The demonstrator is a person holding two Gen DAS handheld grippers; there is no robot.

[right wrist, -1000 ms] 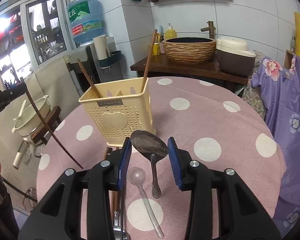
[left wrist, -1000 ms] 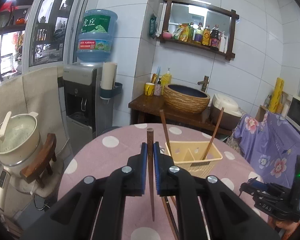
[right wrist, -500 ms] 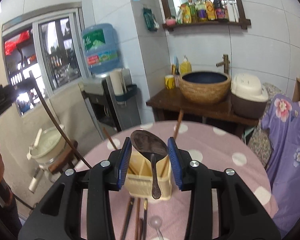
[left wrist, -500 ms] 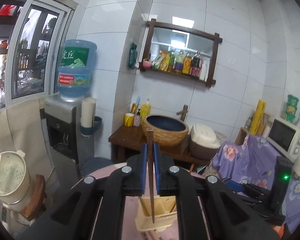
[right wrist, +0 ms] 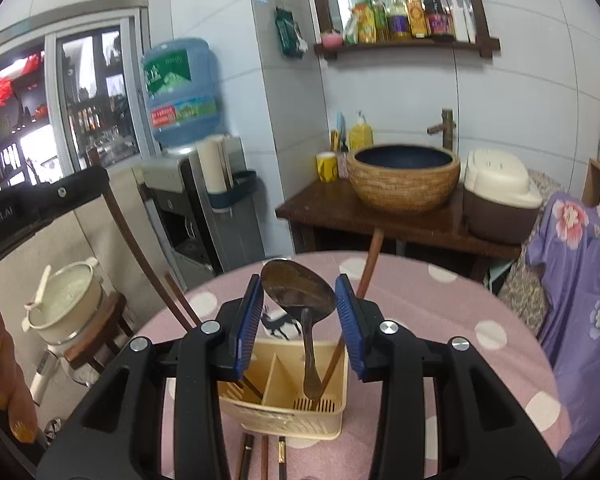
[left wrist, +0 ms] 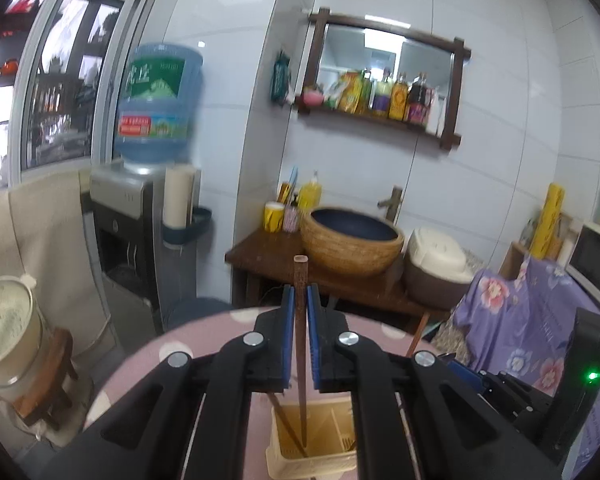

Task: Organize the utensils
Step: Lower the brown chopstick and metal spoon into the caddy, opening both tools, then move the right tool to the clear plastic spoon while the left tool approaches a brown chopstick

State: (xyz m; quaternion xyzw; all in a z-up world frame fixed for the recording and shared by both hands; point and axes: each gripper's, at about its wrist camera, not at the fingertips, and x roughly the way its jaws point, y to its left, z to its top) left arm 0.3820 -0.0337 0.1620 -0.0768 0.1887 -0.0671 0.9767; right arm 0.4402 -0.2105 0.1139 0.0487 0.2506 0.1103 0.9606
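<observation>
My left gripper [left wrist: 301, 300] is shut on a brown chopstick [left wrist: 300, 360] that stands upright between its blue pads. The chopstick's lower tip hangs in the left compartment of a cream utensil basket [left wrist: 340, 456], beside another chopstick [left wrist: 282, 416] that leans there. My right gripper [right wrist: 299, 286] is shut on a dark spoon [right wrist: 310, 352]. The spoon's bowl is up between the pads, and its handle hangs over the basket's [right wrist: 284, 412] right compartment. More chopsticks [right wrist: 370, 264] lean in the basket. The left-held chopstick [right wrist: 140, 248] shows at the left of the right wrist view.
The basket stands on a round table with a pink dotted cloth [right wrist: 460, 312]. Loose chopsticks [right wrist: 264, 456] lie in front of it. Behind are a wooden side table with a woven basin [right wrist: 404, 176] and a rice cooker [right wrist: 500, 188]; a water dispenser [right wrist: 188, 184] stands left, purple floral fabric [right wrist: 580, 280] right.
Both grippers have risen and come forward over the basket, each keeping its utensil. The basket, once ahead of the fingers, now sits below them.
</observation>
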